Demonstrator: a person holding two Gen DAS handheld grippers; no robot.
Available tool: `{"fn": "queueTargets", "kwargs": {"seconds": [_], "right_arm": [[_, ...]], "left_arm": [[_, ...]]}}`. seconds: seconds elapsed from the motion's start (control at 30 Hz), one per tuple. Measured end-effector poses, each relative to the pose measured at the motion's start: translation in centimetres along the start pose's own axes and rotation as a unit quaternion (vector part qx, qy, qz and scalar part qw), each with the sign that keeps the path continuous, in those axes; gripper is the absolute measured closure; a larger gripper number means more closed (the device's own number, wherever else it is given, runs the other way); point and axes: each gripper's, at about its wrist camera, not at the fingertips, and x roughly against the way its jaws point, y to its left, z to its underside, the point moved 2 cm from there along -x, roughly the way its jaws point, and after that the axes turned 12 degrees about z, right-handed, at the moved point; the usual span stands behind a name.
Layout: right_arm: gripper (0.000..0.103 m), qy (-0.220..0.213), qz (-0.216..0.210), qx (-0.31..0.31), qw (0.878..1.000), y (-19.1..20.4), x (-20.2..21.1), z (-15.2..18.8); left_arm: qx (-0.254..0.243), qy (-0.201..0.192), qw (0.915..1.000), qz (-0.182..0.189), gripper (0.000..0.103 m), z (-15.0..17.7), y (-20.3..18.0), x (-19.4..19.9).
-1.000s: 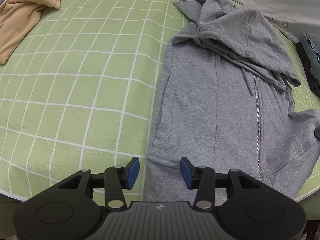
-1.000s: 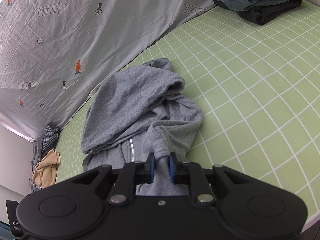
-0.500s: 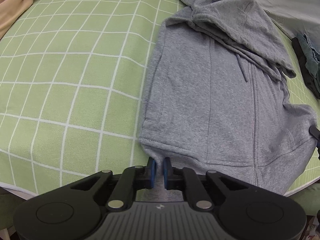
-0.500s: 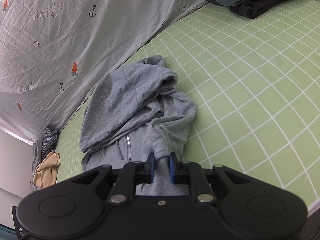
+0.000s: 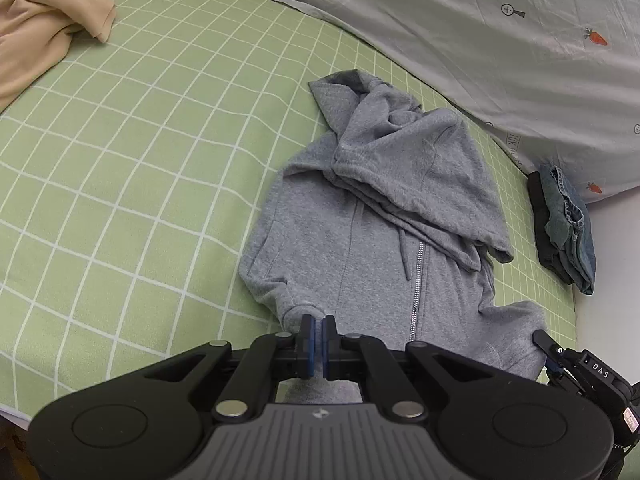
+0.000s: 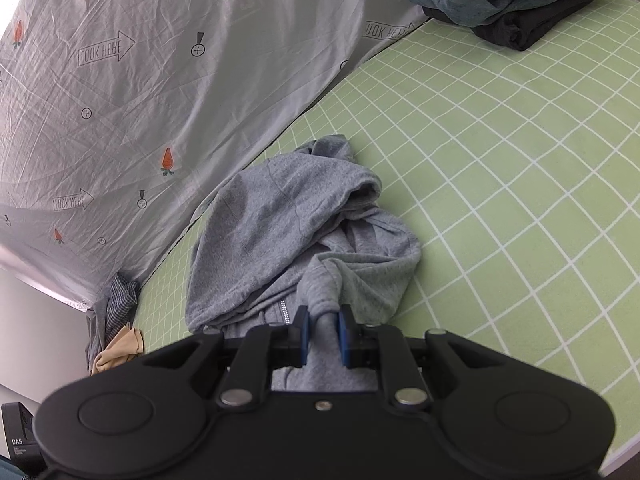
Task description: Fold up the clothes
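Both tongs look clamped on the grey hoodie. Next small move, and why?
Probably lift both together and carry the hem up toward the hood. The left tongs pinch the grey hoodie at its bottom corner, the right tongs hold a bunched fold, and the body lies unfolded on the green mat.

A grey zip-up hoodie [image 5: 372, 240] is being spread front-up on the green checked bedsheet [image 5: 140, 160], its hood crumpled over the chest and its zipper closed. Both lower hem corners are being lifted, bunching the fabric.
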Motion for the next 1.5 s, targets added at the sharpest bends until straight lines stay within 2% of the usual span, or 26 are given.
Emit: {"fn": "queueTargets", "kwargs": {"seconds": [0.43,0.57,0.83,1.0,1.07,1.17,1.27,1.3,1.33,1.4,1.47,1.5], "right_arm": [[0.088,-0.033,-0.038,-0.062,0.997,0.2,-1.0,-4.8],[0.088,-0.039,-0.043,-0.072,0.996,0.5,-2.0,-6.4],[0.088,-0.033,-0.043,-0.090,0.994,1.4,-6.5,-10.4],[0.088,-0.017,-0.027,-0.103,0.994,1.8,-11.5,-13.8],[0.087,-0.003,-0.007,-0.111,0.994,1.9,-13.6,-15.2],[0.084,0.008,0.023,-0.105,0.994,2.2,-15.4,-16.3],[0.079,-0.001,0.041,-0.083,0.996,2.7,-15.9,-16.7],[0.072,-0.018,0.056,-0.067,0.996,2.9,-15.5,-16.7],[0.060,-0.036,0.071,-0.051,0.996,3.0,-15.0,-16.7],[0.057,-0.065,0.103,-0.018,0.992,3.2,-14.2,-16.7],[0.055,-0.071,0.138,0.014,0.988,3.2,-13.6,-16.9],[0.050,-0.069,0.154,0.034,0.985,3.3,-13.5,-16.7]], "left_arm": [[-0.009,-0.058,0.9974,0.042,0.101,-6.3,-2.6,1.5],[-0.013,-0.078,0.9959,0.045,0.101,-8.6,-3.3,1.4],[0.010,-0.098,0.9936,0.056,0.101,-13.9,-2.9,-1.4],[0.042,-0.108,0.9923,0.043,0.100,-18.0,-0.9,-5.2],[0.057,-0.119,0.9912,0.018,0.101,-19.6,0.3,-6.3],[0.042,-0.114,0.9926,-0.011,0.100,-19.9,0.8,-6.8],[0.026,-0.108,0.9930,-0.040,0.084,-20.2,1.3,-7.3],[0.021,-0.106,0.9929,-0.049,0.081,-20.3,1.5,-7.5],[0.016,-0.104,0.9927,-0.059,0.078,-20.5,1.6,-7.6],[-0.001,-0.084,0.9939,-0.072,0.070,-19.4,1.4,-8.2],[-0.019,-0.062,0.9942,-0.086,0.057,-18.3,1.1,-8.9],[-0.027,-0.056,0.9943,-0.087,0.050,-17.8,0.8,-9.1]]}}
